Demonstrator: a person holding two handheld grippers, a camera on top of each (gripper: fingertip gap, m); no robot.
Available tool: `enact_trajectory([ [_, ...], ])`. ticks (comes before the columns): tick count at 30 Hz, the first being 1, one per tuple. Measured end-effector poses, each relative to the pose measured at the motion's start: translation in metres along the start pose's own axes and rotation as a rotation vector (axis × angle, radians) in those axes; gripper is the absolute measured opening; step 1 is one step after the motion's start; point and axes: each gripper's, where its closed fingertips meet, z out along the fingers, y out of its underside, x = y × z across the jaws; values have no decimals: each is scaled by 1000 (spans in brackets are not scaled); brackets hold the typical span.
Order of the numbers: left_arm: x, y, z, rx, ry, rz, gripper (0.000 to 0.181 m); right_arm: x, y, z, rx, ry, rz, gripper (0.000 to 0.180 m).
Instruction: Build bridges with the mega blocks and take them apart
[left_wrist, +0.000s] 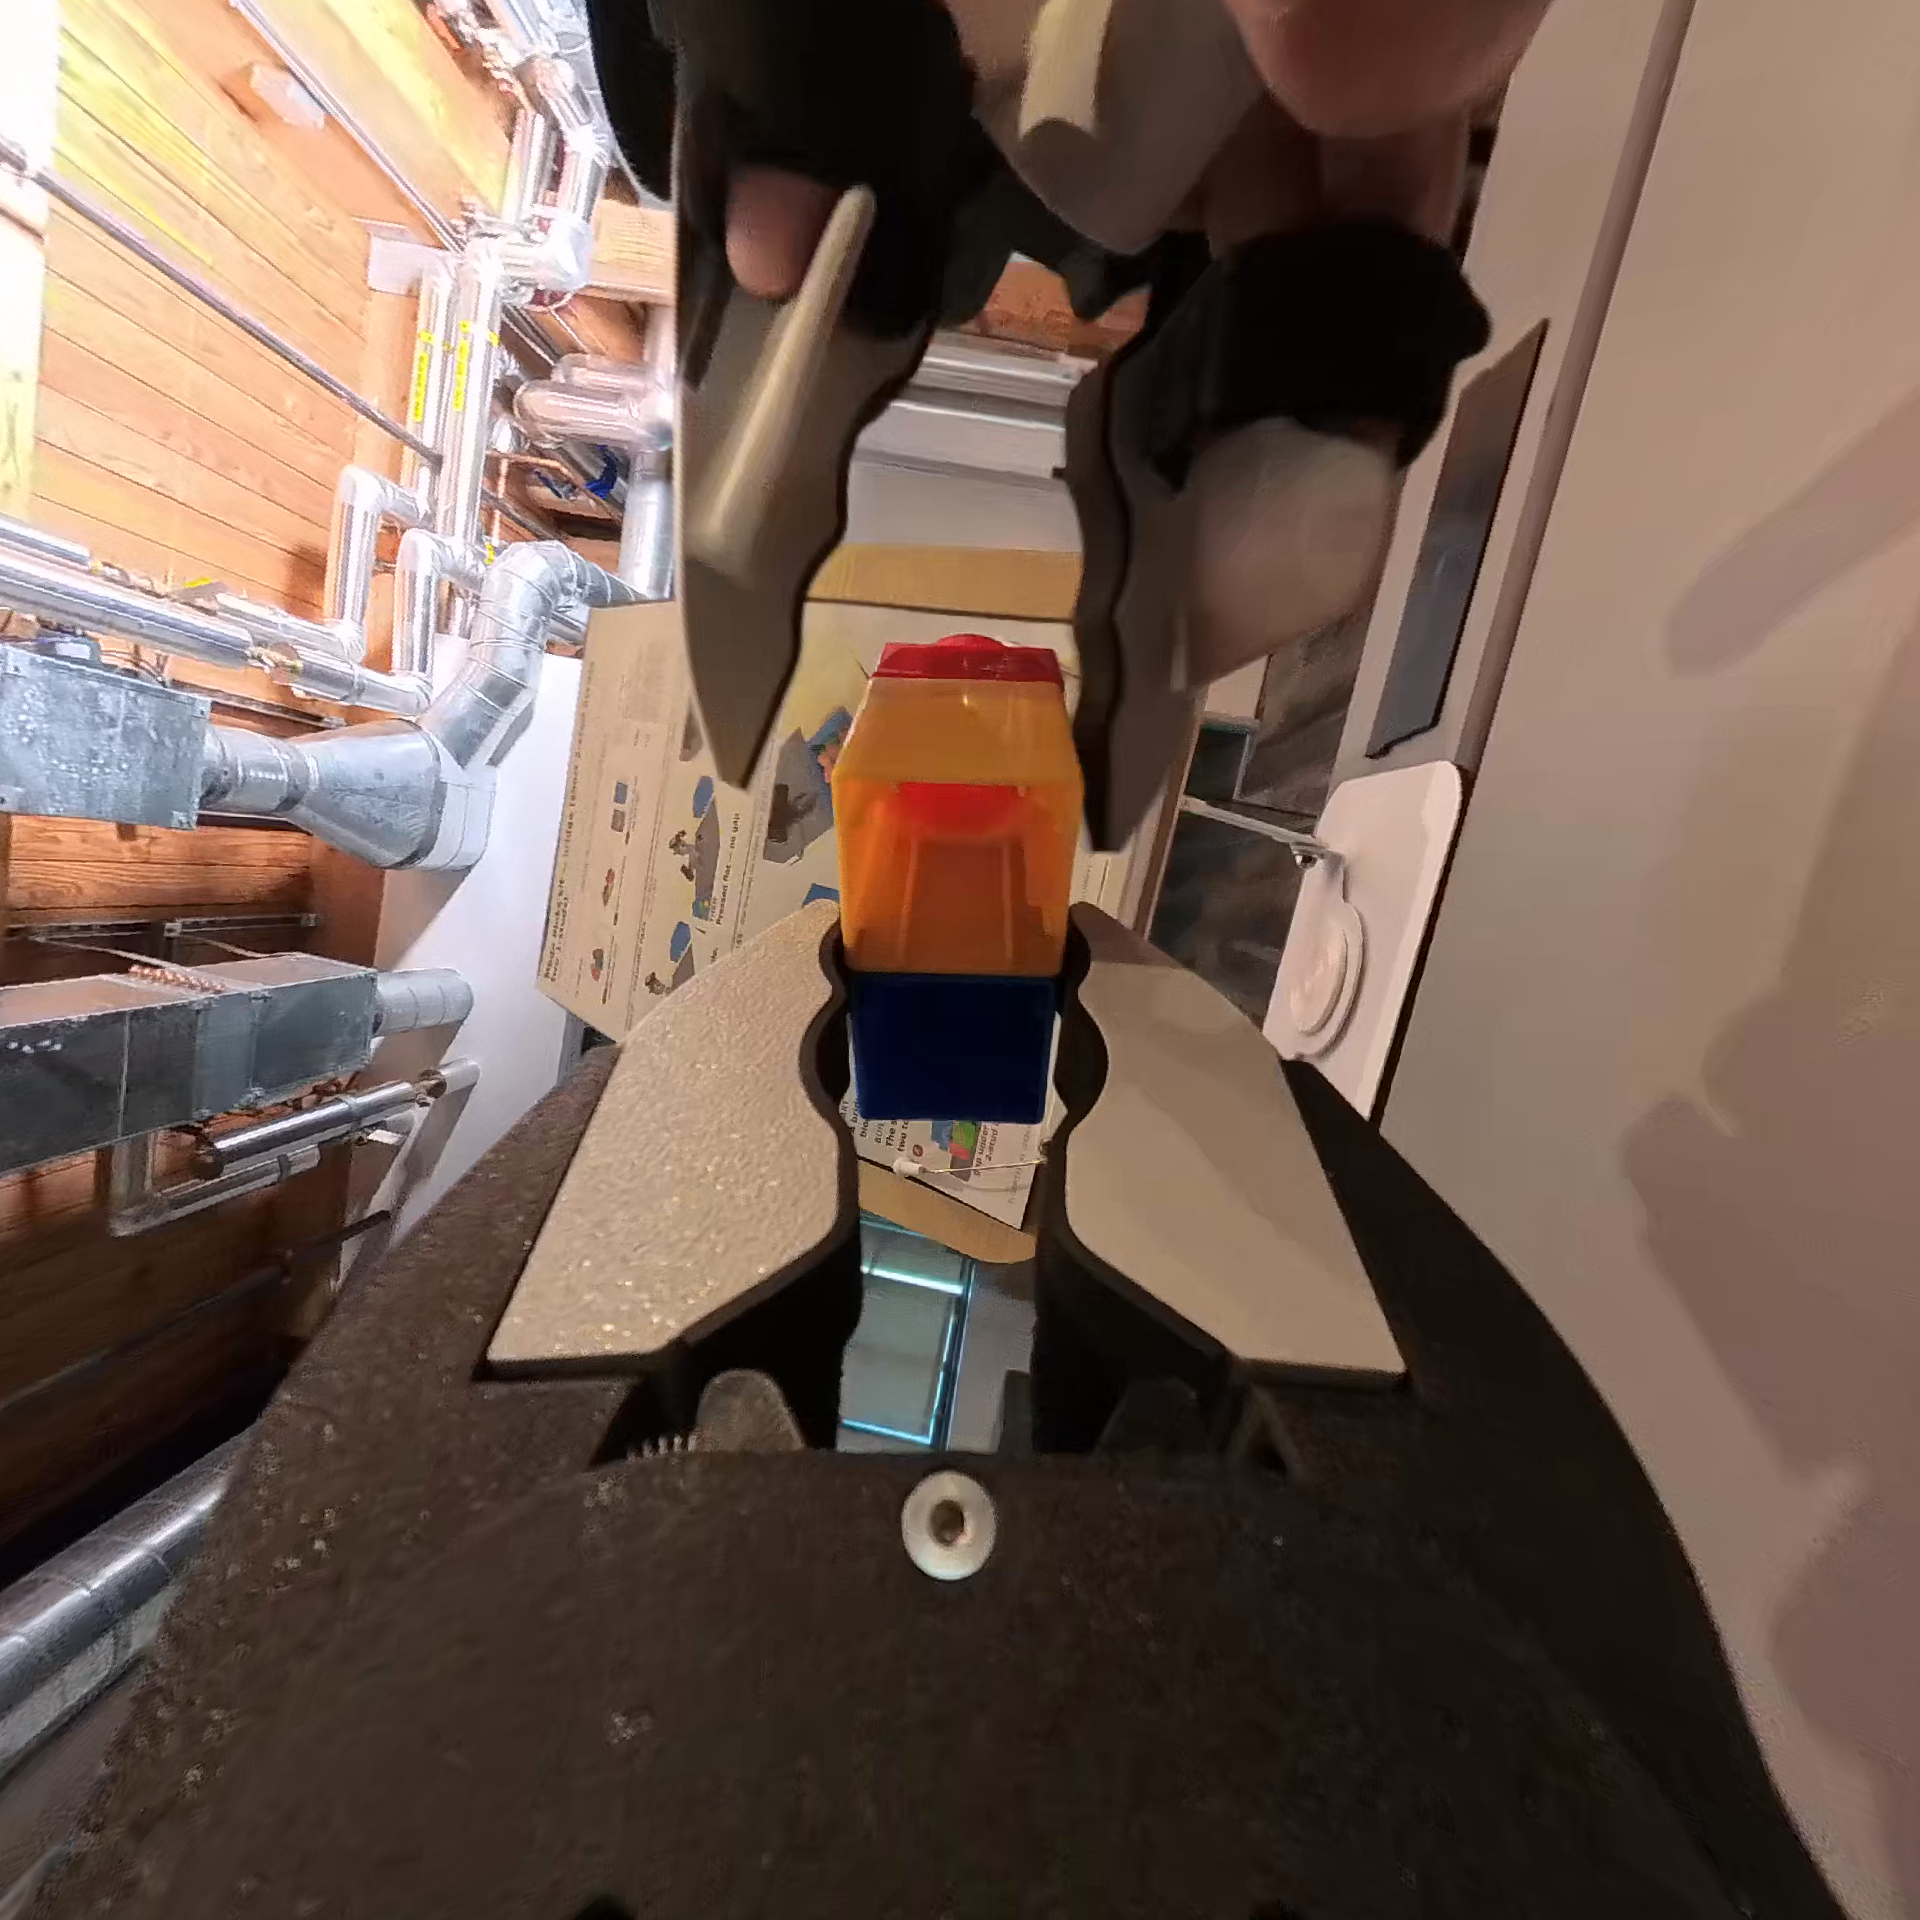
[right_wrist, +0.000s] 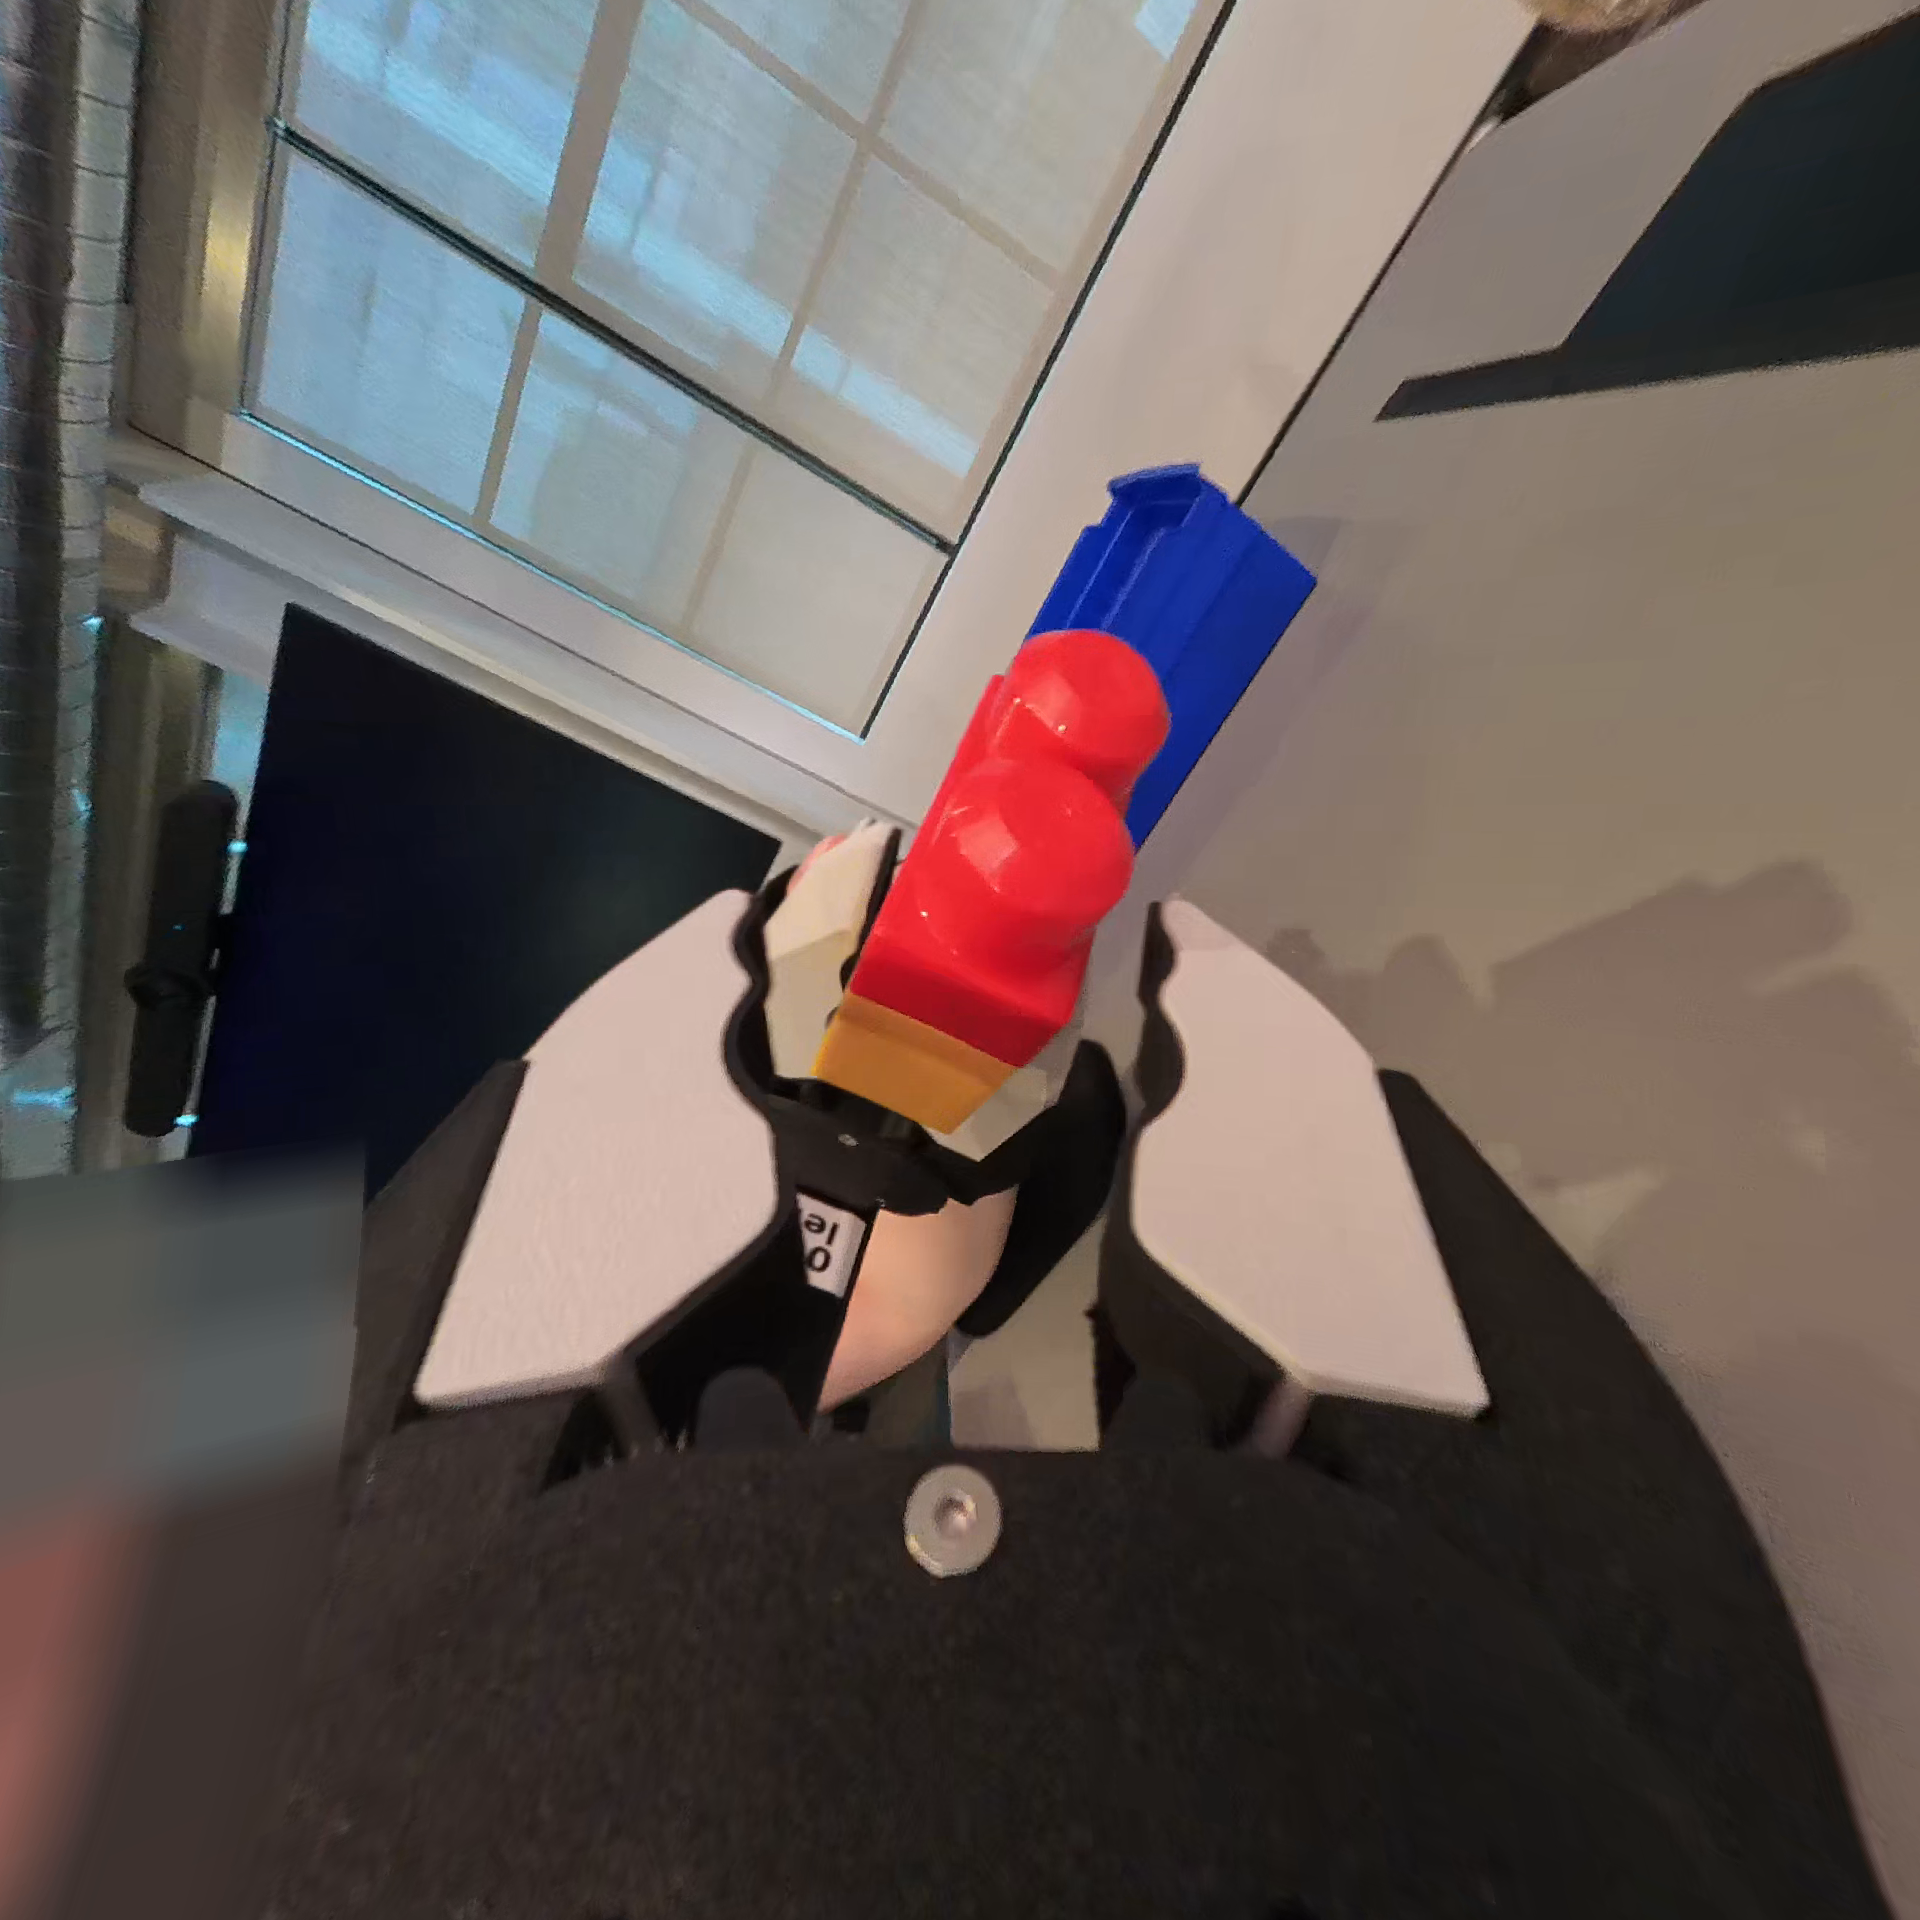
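A stack of mega blocks is held in the air. In the left wrist view, my left gripper (left_wrist: 954, 997) is shut on the blue block (left_wrist: 948, 1049). An orange block (left_wrist: 956, 831) sits beyond it and a red block (left_wrist: 966, 665) at the far end. My right gripper (left_wrist: 923, 800) reaches in from above, open, with its tips on either side of the orange block. In the right wrist view, the right gripper (right_wrist: 951, 935) is open around the red block (right_wrist: 1018, 883). The orange block (right_wrist: 914, 1070) and the long blue block (right_wrist: 1184, 644) adjoin it. The left gripper's fingers (right_wrist: 810, 966) show behind.
A cardboard sheet with printed pictures (left_wrist: 665, 831) stands behind the blocks. Metal pipes and ducts (left_wrist: 312, 779) run along a wooden wall at left. A gloved hand (left_wrist: 1299, 343) holds the right gripper. A window (right_wrist: 582, 364) and a dark screen (right_wrist: 436, 894) are in the background. Left and right tips are no more than a few centimetres apart.
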Motion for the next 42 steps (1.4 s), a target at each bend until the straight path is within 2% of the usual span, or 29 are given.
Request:
enact_trajectory([
  [2, 1, 1, 1, -18, -15, 17, 36, 3, 0, 0, -4, -20, 13, 44],
  [7, -4, -5, -1, 8, -114, -10, 39, -5, -5, 1, 27, -87, 25, 43],
  [10, -11, -4, -1, 4, -138, -83, 47, -6, -16, -9, 76, -69, -41, 42],
  [14, -19, 5, -1, -5, -108, -239, 45, -21, -36, -38, 150, -129, -196, 41],
  [17, -14, 10, 3, 8, 3, -470, 33, -37, -38, -60, 148, -136, -507, 41],
  [20, -16, -5, 2, 106, 168, -861, 30, -55, -26, -73, 125, -157, -765, 40],
  [23, -25, -31, -8, 286, 438, -1272, 27, -68, -16, -80, 98, -211, -829, 39],
  [27, -38, -40, -18, 401, 641, -1536, 25, -70, -9, -84, 61, -192, -889, 36],
  [31, -44, -38, -19, 441, 656, -1625, 21, -56, -7, -80, 7, -75, -935, 36],
  [33, -42, -39, -19, 443, 666, -1627, 23, -59, -5, -78, 3, -79, -927, 36],
  [36, -43, -51, -20, 495, 675, -1657, 35, -67, 1, -69, -10, -98, -953, 36],
  [38, -34, -57, -18, 468, 696, -1634, 44, -69, 7, -60, -36, -102, -971, 36],
  [42, -33, -69, -22, 528, 727, -1653, 42, -71, 21, -44, -97, -139, -985, 36],
])
